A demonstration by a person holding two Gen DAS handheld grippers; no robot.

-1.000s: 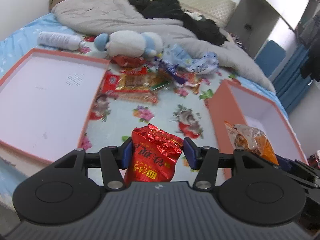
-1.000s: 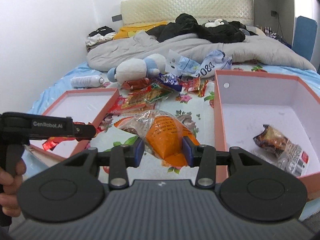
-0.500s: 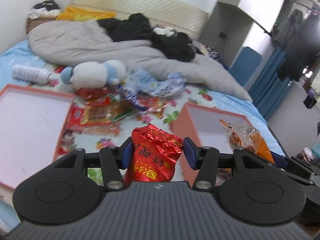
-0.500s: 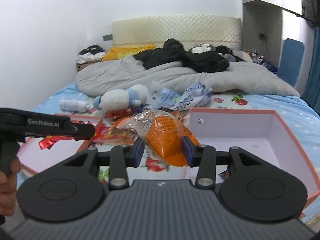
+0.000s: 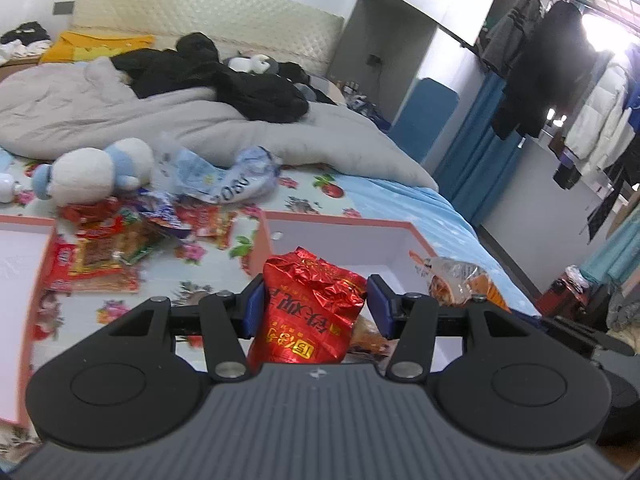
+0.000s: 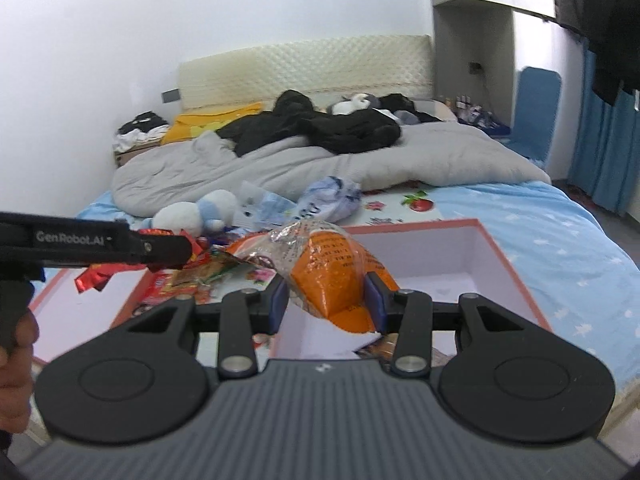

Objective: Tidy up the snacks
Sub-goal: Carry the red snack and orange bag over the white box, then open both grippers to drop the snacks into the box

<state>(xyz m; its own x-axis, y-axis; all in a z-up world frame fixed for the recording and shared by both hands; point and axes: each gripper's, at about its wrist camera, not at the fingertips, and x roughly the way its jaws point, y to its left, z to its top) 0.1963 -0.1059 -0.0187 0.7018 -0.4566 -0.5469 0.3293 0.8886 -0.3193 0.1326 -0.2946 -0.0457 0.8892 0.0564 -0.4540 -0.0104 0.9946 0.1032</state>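
Note:
My left gripper (image 5: pixel 315 307) is shut on a crinkled red foil snack bag (image 5: pixel 310 308) and holds it above the near-left part of the right orange box (image 5: pixel 340 224). My right gripper (image 6: pixel 326 300) is shut on an orange and clear snack bag (image 6: pixel 332 276), which also shows in the left wrist view (image 5: pixel 460 286), above the same box (image 6: pixel 496 248). The left gripper body (image 6: pixel 92 242) shows at the left of the right wrist view, with the red bag's end (image 6: pixel 96 278) hanging below it. A pile of loose snack packets (image 5: pixel 120 240) lies between the two boxes.
A second orange box (image 5: pixel 24 240) lies at the left. A white and blue plush toy (image 5: pixel 92 172), a crumpled plastic bag (image 5: pixel 224 180), a grey duvet (image 5: pixel 180 120) and black clothes (image 5: pixel 224 80) lie on the bed. The bed's right edge (image 6: pixel 592 240) drops to the floor.
Both grippers have risen and swung to the right, each with its bag still held. They now hang over the right box, and the view looks more level across the bed.

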